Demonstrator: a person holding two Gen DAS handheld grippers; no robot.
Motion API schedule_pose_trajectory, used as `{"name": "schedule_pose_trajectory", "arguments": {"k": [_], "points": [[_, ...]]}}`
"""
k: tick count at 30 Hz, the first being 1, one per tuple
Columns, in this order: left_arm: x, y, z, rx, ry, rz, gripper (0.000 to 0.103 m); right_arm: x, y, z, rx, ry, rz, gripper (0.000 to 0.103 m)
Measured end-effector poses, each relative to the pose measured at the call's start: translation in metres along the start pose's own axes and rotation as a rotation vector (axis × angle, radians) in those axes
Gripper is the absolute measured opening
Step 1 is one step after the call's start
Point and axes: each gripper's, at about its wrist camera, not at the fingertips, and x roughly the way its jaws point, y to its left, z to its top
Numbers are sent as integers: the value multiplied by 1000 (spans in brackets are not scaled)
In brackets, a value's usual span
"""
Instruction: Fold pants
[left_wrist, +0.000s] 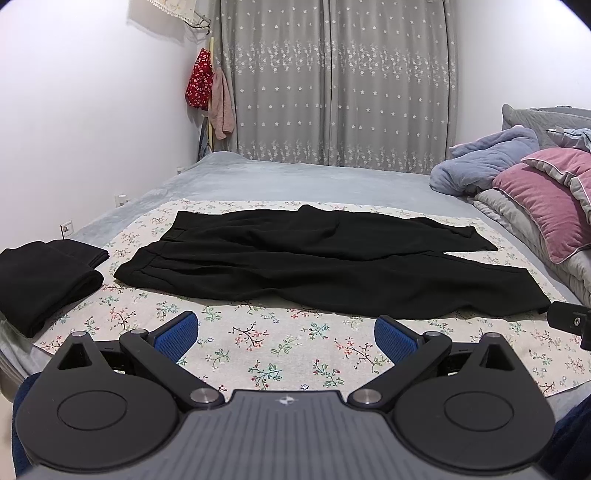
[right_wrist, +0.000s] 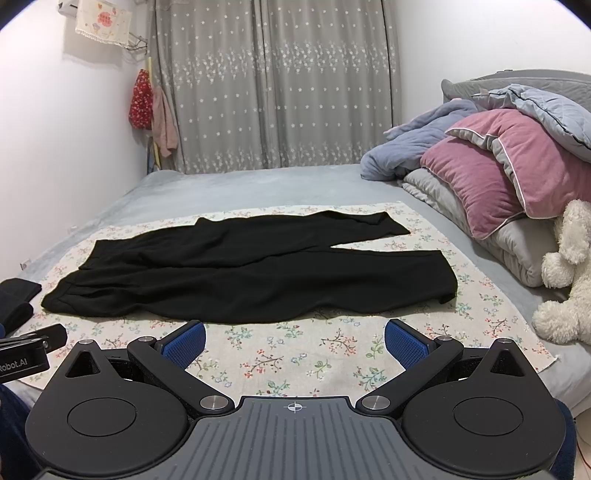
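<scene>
Black pants (left_wrist: 314, 269), lengthwise left-right, waistband left

Pants (left_wrist: 325, 266) lie on the cloth (left_wrist: 280, 350), apparently folded garments (left_wrist: 40, 280) left

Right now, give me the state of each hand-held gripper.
Left hand-held gripper: open, holding nothing, short of the black pants.
Right hand-held gripper: open, holding nothing, also short of the pants.
</scene>
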Motion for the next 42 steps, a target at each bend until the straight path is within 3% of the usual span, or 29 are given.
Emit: {"name": "schedule_pose_trajectory", "arguments": {"k": [42], "points": [[0, -1, -2, 4, 2, 8, 101, 5, 3, -8, 0, 9, -1, 103]]}}
